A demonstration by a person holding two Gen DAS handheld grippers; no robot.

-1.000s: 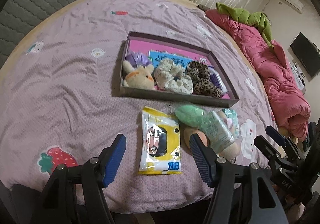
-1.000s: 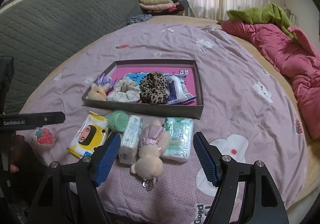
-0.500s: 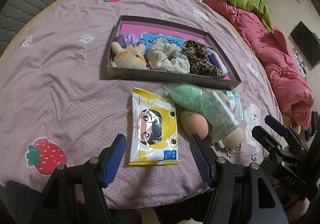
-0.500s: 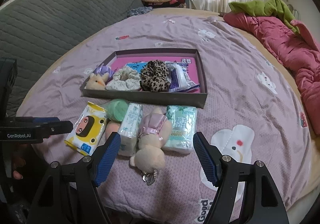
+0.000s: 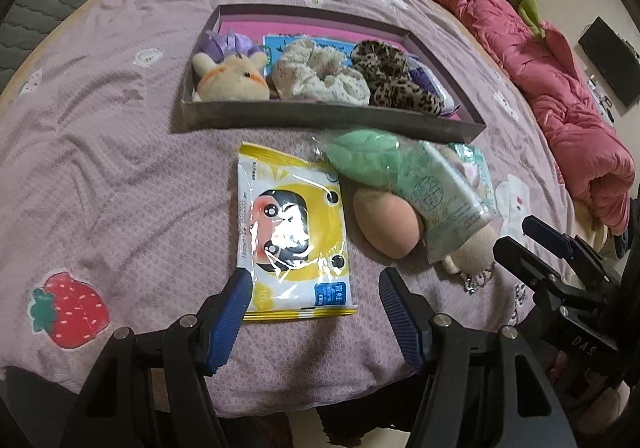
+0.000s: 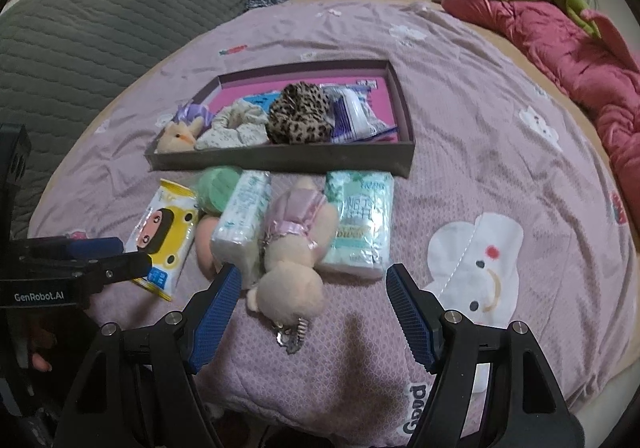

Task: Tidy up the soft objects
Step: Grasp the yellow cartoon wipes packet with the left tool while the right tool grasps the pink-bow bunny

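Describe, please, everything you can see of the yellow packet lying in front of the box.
The yellow packet is a flat, glossy plastic pouch with a cartoon face on a yellow and white front and a small blue label at its near corner. It looks sealed and lies face up on the purple bedspread, apart from the box. The open left gripper straddles its near edge; whether it touches cannot be told.

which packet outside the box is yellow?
The wipes pack with the cartoon face, leftmost in the row, lying flat before the left gripper. The other two packs are white-green.
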